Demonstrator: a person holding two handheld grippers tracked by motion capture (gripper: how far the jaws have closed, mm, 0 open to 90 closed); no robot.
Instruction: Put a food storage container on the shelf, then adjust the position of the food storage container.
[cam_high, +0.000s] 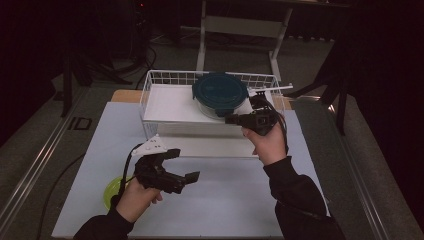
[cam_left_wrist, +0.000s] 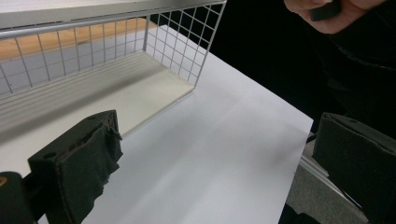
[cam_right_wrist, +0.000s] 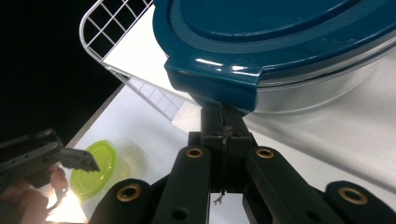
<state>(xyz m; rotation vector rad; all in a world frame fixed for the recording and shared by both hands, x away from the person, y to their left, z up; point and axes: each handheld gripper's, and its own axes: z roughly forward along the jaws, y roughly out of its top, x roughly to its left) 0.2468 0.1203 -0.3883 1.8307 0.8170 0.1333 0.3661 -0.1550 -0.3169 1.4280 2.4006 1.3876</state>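
Teal plastic sits pinched in our right tongs (cam_right_wrist: 223, 119): the jaws are pressed together on the tab of the lid (cam_high: 220, 89) that covers a clear glass bowl (cam_right_wrist: 322, 88). We see that bowl resting in the white wire basket (cam_high: 150, 90), at its near right corner, on the white board inside. Our left tongs (cam_high: 182, 166) hang spread wide and empty above the white tabletop (cam_high: 225, 200), just in front of the basket's near edge. A lime-green container (cam_high: 111, 192) lies on the tabletop beside our left hand (cam_high: 136, 197).
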